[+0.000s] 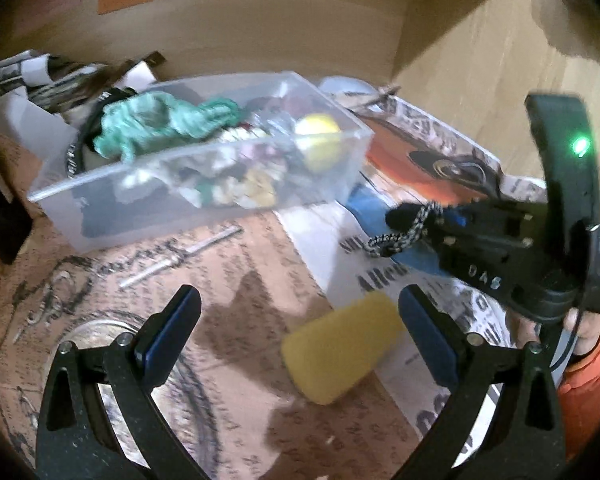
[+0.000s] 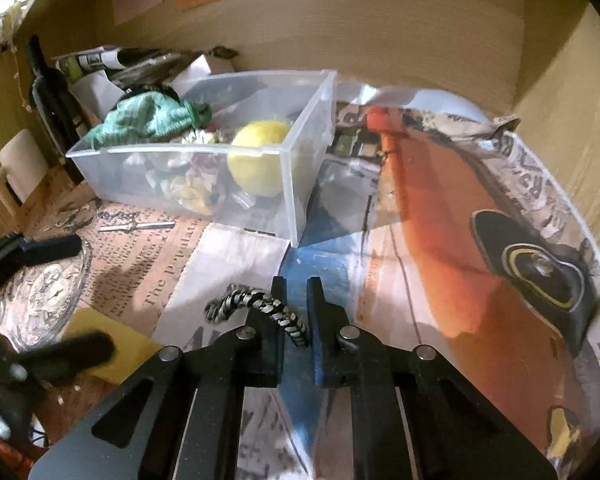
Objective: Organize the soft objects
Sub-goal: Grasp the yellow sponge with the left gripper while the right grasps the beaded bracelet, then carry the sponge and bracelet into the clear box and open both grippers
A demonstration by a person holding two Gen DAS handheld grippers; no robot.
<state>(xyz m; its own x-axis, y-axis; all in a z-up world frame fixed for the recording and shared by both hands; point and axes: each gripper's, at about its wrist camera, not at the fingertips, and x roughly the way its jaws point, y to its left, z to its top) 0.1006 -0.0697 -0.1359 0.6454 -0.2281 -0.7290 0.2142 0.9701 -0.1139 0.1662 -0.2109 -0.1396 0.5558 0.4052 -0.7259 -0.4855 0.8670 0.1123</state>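
Observation:
A clear plastic bin [image 1: 204, 200] [image 2: 300, 184] holds a green cloth [image 1: 156, 124] [image 2: 152, 120], a yellow ball [image 1: 320, 140] [image 2: 260, 160] and other soft items. A yellow sponge [image 1: 340, 352] [image 2: 100, 344] lies on the newspaper-covered table, between the open fingers of my left gripper [image 1: 300, 320]. My right gripper [image 2: 296, 292] [image 1: 420, 224] is shut on a black-and-white braided cord [image 2: 260, 308] [image 1: 400, 232] and holds it above the table, right of the bin.
Newspaper sheets [image 2: 440, 240] cover the table. A glass dish [image 2: 44, 288] [image 1: 100, 332] sits at the left, a metal rod [image 1: 180, 256] lies in front of the bin. A dark bottle [image 2: 48, 88] and papers stand behind. Cardboard walls [image 2: 380, 32] close the back and right.

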